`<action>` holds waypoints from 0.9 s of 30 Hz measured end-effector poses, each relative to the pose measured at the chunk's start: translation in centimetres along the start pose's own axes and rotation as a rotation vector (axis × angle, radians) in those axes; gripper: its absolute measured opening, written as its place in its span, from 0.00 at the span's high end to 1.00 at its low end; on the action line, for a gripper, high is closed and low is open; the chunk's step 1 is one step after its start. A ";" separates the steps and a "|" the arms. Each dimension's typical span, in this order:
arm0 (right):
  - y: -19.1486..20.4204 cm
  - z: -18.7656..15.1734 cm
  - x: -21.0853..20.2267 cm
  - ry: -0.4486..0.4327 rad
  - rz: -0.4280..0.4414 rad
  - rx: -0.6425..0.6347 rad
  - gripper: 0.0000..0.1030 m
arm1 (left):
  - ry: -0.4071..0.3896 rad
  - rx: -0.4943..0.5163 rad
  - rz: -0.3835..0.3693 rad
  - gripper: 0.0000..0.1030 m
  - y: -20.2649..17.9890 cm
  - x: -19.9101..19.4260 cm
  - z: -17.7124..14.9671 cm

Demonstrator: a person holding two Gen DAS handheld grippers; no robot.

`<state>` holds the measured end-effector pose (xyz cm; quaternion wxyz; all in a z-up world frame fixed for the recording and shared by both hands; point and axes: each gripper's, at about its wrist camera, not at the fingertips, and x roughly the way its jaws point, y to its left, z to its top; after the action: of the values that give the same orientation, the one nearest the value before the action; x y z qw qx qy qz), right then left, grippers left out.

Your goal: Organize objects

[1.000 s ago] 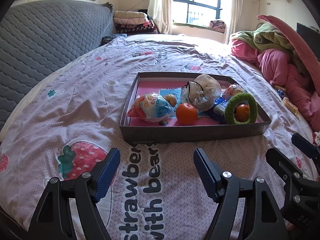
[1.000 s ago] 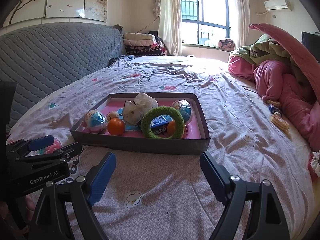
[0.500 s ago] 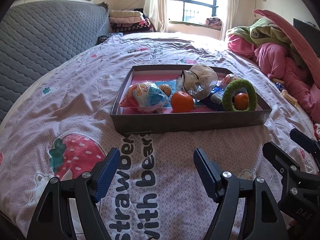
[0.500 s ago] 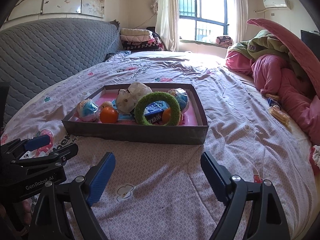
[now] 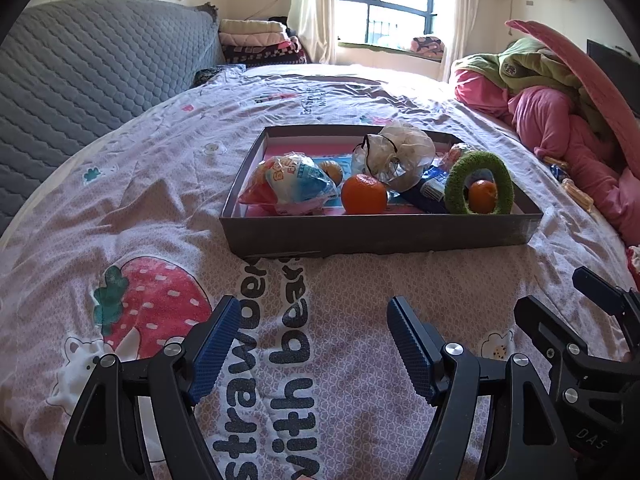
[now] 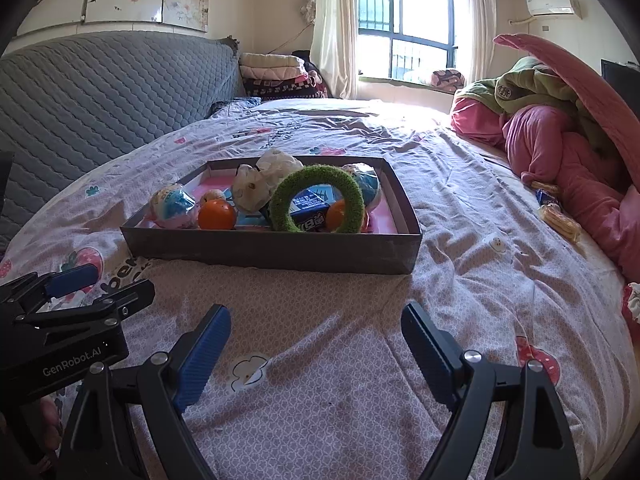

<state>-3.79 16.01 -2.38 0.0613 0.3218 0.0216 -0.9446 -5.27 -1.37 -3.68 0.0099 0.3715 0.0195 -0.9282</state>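
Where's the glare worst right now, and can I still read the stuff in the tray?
Left wrist view: the window blows out, washing the far bedsheet white; the tray stays sharp, its near wall in shade. Right wrist view: the same glare at the window, yet the green ring and orange read clearly. Fisheye bends both edges.
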 end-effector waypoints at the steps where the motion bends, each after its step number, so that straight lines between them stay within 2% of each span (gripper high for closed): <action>1: 0.0 -0.1 0.0 0.000 0.002 -0.002 0.16 | 0.000 0.000 0.003 0.25 0.0 0.0 -0.1; 27: -0.1 -0.9 0.7 0.042 0.018 0.024 0.16 | 0.038 0.014 -0.009 0.25 0.0 0.7 -1.2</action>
<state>-3.81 16.12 -3.50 0.0653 0.3423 0.0088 -0.9373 -4.95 -1.28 -5.05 0.0029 0.3888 0.0147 -0.9212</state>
